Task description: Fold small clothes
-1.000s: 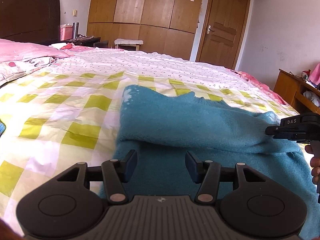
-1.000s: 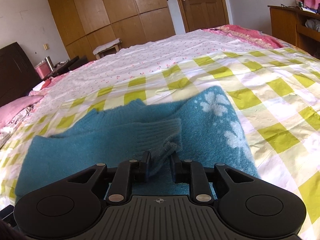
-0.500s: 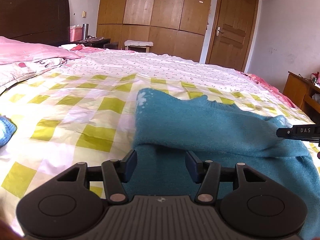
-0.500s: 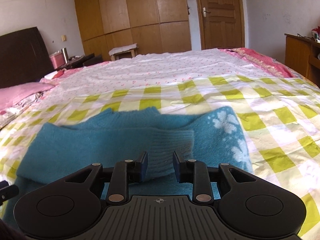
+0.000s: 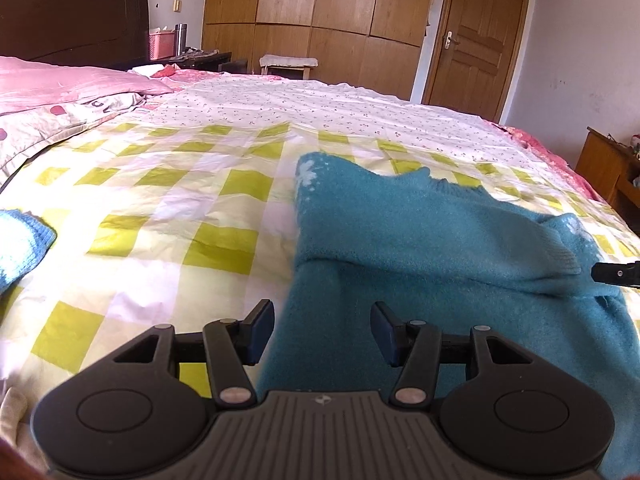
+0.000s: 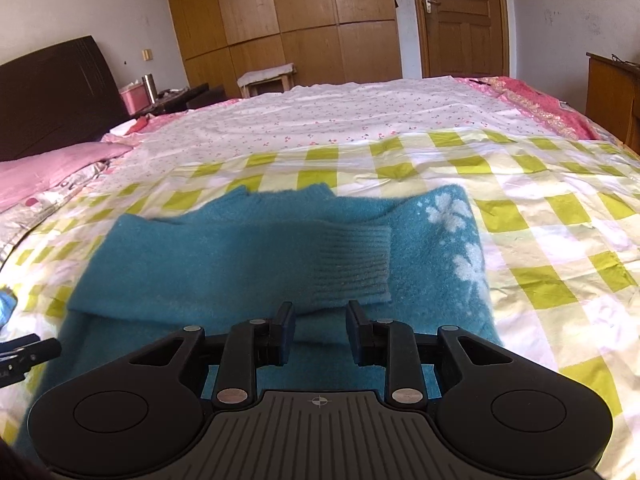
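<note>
Broadly, the bed (image 6: 540, 208) is serving as the folding surface, its checked sheet bare around the teal sweater (image 6: 224, 264), which is lying flat with one sleeve (image 6: 344, 268) folded across its chest. The right gripper (image 6: 320, 330) is hovering just before the cuff, jaws parted and empty; the left gripper (image 5: 322, 330) is gaping over the sweater's edge, holding nothing. A blue garment (image 5: 20, 240) is lying well apart, obstructing nothing.

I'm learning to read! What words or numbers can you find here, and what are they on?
No word reads clearly.
Dark letters on the pink-and-white quilt: too blurred to read.
Right gripper: only a small crosshair sign, no letters.
Left gripper: a tiny emblem, no letters.
</note>
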Action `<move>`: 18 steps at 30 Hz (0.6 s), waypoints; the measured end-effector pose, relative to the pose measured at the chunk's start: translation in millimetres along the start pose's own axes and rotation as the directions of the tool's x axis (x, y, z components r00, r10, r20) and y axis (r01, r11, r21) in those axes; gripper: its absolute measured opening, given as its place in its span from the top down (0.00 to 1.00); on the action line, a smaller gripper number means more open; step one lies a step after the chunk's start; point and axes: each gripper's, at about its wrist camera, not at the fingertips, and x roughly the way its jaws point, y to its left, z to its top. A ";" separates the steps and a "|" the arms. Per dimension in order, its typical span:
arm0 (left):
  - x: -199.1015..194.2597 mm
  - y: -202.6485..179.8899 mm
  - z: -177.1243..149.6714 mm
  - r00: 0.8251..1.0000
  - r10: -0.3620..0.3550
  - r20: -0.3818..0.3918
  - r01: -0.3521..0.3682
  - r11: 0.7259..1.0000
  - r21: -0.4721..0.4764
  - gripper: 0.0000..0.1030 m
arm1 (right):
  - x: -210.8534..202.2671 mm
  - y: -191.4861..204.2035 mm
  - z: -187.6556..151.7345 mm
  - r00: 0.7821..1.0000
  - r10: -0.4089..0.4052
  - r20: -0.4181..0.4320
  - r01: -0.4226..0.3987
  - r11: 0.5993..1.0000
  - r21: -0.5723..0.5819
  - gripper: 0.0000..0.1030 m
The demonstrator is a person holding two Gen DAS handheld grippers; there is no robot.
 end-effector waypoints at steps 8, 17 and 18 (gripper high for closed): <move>-46.7 9.0 -40.0 0.988 -0.009 -0.156 0.024 0.995 0.099 0.44 | -80.4 -13.9 -50.5 0.997 0.034 -0.068 -0.039 0.997 -0.070 0.65; -90.0 11.5 -79.1 0.969 -0.023 -0.246 0.051 0.993 0.106 0.44 | -138.2 -42.8 -107.2 0.981 -0.023 -0.193 0.011 0.998 -0.062 0.61; -92.1 11.1 -82.1 0.967 -0.018 -0.254 0.048 0.992 0.112 0.44 | -141.2 -44.9 -113.3 0.977 -0.028 -0.213 0.016 0.998 -0.058 0.61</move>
